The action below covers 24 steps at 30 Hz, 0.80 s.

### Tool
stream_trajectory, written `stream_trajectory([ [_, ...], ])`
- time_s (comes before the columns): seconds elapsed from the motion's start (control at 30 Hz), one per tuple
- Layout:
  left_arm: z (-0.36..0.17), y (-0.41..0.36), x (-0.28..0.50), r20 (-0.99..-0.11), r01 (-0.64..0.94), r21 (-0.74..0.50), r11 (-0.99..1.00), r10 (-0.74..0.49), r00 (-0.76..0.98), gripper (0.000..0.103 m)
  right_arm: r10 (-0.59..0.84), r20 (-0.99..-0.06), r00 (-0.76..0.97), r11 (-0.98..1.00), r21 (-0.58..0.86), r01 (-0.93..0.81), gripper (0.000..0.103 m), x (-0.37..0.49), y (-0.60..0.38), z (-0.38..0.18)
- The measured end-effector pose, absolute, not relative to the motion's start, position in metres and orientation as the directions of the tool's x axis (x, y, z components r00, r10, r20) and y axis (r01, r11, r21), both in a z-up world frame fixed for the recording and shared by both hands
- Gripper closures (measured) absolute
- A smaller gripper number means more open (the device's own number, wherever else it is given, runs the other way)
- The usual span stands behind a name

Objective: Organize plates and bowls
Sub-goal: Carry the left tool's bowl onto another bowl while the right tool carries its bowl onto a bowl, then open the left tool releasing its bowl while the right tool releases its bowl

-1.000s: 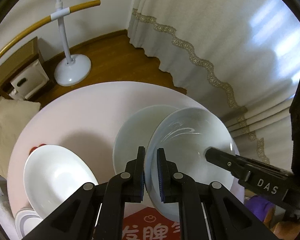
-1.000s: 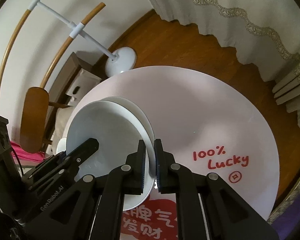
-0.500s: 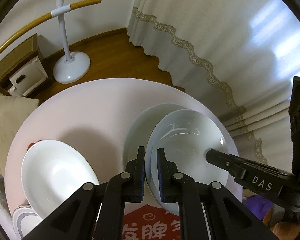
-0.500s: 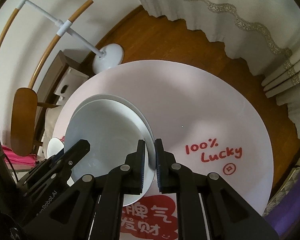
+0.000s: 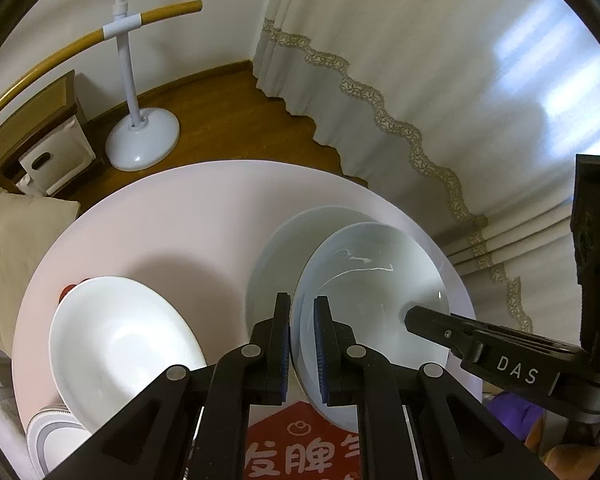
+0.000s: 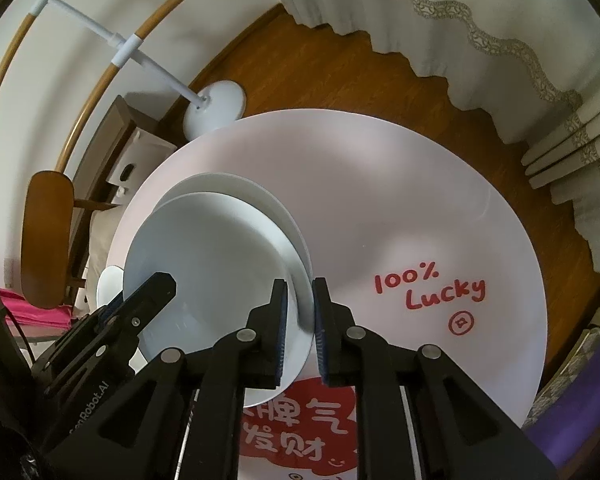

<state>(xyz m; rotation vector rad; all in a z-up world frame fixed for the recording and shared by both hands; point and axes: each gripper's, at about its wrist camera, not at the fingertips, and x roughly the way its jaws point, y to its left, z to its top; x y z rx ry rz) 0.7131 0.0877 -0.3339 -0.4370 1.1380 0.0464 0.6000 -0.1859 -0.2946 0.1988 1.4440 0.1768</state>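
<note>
Two grippers, one plate, hanging over another

The pale plate [image 5: 364,288] is pinched at opposite rims: the left gripper [image 5: 302,344] is clamped on its near-left edge, the right gripper [image 6: 300,320] on the edge at about 3 o'clock. It looks held above a second plate [image 5: 276,256] lying on the round bench [image 5: 172,216], offset toward 11 o'clock. With only thin glazed rim in each grip, I'd worry about a slip, or the two hands pulling unevenly and tilting it until rim strikes rim. At 8 o'clock a white bowl [image 5: 120,340] sits close enough for the left gripper to clip.
</note>
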Motion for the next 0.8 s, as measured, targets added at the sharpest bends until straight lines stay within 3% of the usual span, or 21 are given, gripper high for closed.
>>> stream_trajectory([
  [0.43, -0.320, 0.099, 0.682, -0.846, -0.256, -0.359, 0.898, -0.197, 0.495, 0.099, 0.331, -0.930, 0.162, 0.942, 0.334, -0.006, 0.089, 0.594, -0.189, -0.282],
  [0.8, -0.316, 0.091, 0.670, -0.847, -0.219, -0.313, 0.924, -0.167, 0.505, 0.099, 0.367, -0.913, 0.177, 0.922, 0.382, 0.057, 0.089, 0.590, -0.196, -0.294],
])
